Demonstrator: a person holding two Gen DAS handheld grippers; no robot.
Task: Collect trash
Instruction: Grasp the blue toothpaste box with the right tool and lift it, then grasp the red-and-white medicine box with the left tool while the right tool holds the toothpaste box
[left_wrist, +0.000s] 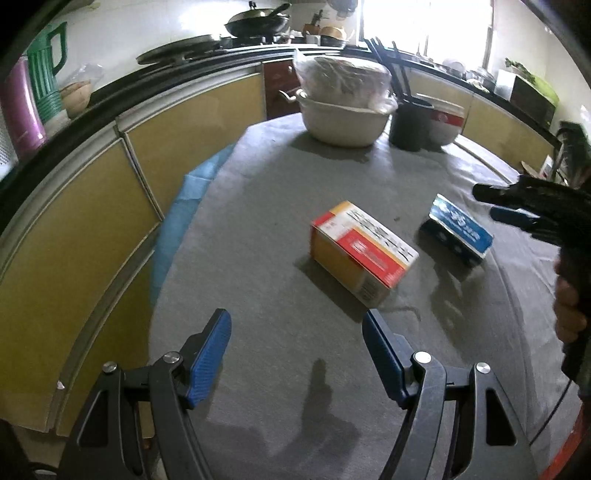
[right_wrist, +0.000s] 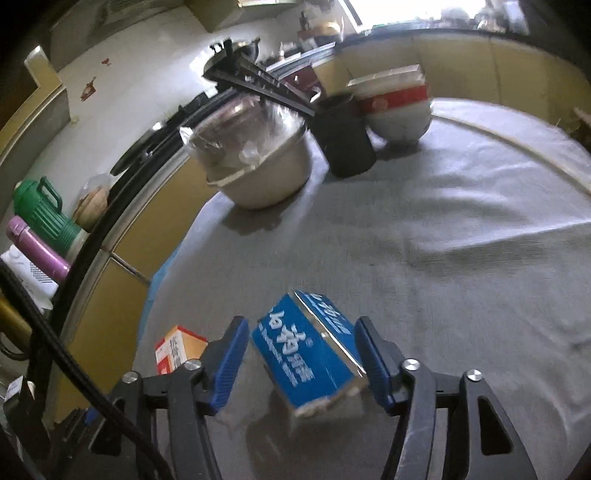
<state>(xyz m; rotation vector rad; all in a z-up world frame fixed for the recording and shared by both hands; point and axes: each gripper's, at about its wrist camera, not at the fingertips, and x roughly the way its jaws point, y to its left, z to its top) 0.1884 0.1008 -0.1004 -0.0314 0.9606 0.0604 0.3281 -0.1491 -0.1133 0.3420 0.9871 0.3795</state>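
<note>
Right claw (right_wrist: 301, 334) astride blue box (right_wrist: 306, 356), white Chinese lettering

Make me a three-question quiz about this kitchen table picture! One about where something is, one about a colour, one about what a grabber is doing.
1. Where is the blue box?
A. between the right gripper's fingers
B. in the big bowl
C. on the counter

2. What colour is the jug on the counter?
A. red
B. green
C. white

3. The left gripper is
A. holding the orange and red box
B. open over bare cloth
C. squeezing a cup

Answers: 1 A, blue pads flank it. 2 B, its ribbed body is green. 3 B, the orange and red box lies ahead, untouched.
</note>
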